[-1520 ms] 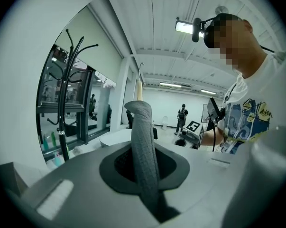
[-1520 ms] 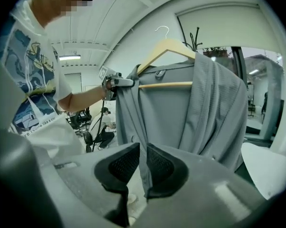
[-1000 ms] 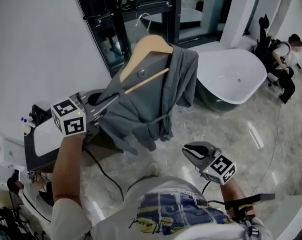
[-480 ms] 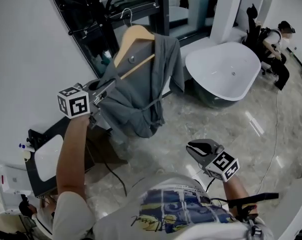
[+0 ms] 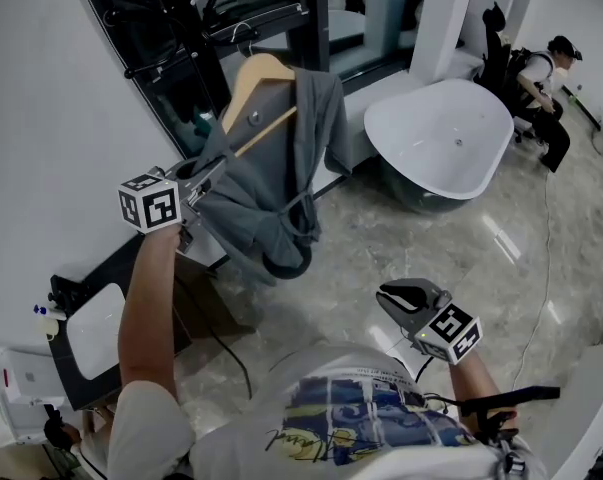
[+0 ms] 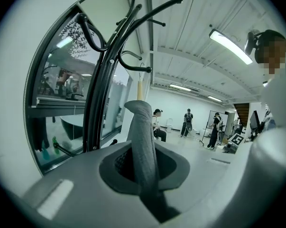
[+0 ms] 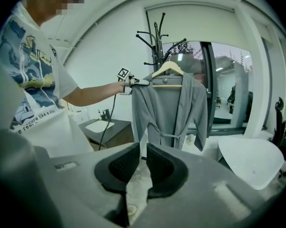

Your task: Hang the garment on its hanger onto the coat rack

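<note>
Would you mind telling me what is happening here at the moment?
A person has a hand-held gripper in each hand. The left gripper is clamped on a grey robe draped on a wooden hanger, held up beside the black coat rack. Whether the hook is on a rack arm yet is unclear. The right gripper hangs low by the person's waist, jaws together and empty.
</note>
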